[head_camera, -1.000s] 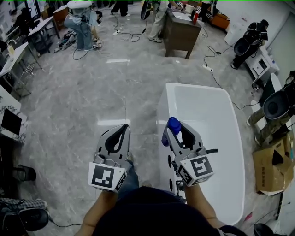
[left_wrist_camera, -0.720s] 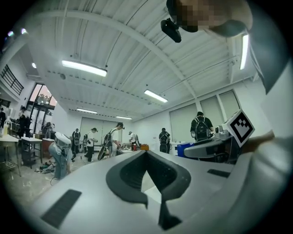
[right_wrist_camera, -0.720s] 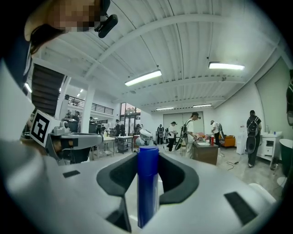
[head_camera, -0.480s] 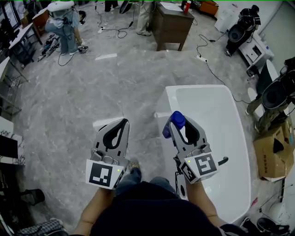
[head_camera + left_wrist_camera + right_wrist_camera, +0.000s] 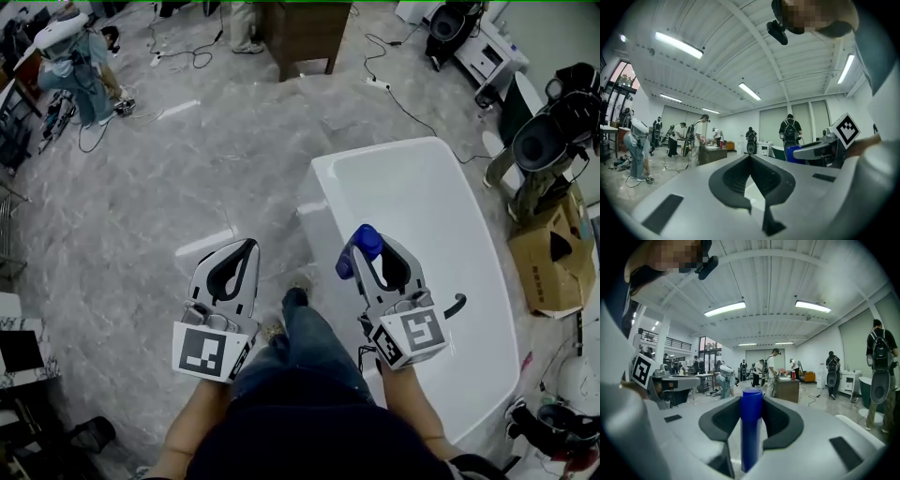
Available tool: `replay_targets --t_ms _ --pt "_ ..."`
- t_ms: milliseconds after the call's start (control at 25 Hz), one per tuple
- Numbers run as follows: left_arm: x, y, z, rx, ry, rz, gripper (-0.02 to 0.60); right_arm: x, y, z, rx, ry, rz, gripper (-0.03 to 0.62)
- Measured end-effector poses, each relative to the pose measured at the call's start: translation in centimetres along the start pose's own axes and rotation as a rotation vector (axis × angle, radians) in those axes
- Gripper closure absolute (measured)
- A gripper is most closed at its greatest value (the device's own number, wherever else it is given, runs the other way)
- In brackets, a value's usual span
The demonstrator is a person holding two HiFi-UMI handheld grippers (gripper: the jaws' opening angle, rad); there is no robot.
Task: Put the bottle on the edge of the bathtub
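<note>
Carrying is the step in hand: the right gripper [image 5: 371, 242] pinches a blue bottle [image 5: 356, 253] between its jaws, and the right gripper view shows the bottle [image 5: 751, 427] upright with a pad pressed to each side. In the head view the bottle hangs in the air, over the left rim of the white tub [image 5: 323, 192]. It does not touch the tub, and how high above it sits I cannot tell. The left gripper [image 5: 247, 246] is held out over the floor beside the tub. Its jaws are pressed together with nothing between them, and it seems to have no part in this step.

The placing is not yet done. The next move, as I judge it, calls for lowering the bottle straight down until its base rests flat on the rim, then spreading the jaws. The rim looks narrow, so the base needs to land well centred, or the bottle may tip into the tub or onto the floor.
</note>
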State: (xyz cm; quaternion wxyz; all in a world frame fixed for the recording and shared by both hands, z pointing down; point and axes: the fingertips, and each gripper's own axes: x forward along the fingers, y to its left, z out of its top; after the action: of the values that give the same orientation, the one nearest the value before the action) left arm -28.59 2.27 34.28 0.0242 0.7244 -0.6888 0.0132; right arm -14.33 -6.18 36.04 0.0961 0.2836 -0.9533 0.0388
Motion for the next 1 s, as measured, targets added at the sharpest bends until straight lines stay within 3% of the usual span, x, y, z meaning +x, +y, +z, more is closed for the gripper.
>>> replay_targets --t_ms 240,520,1000 --pt "5.0 0.3 -0.6 -0.006 0.047 -0.079 0.558 1.4 -3.7 -1.2 0.038 0.027 -0.090 0.441" --pt "13.9 0.0 -0.1 0.010 0.021 -0.233 0.558 6.3 -9.8 -1.4 0.062 0.000 -0.169 0.441" --pt "30.0 -0.4 -0.1 0.038 0.041 -0.436 0.558 14.3 -19.3 -2.6 0.066 0.017 -0.228 0.441"
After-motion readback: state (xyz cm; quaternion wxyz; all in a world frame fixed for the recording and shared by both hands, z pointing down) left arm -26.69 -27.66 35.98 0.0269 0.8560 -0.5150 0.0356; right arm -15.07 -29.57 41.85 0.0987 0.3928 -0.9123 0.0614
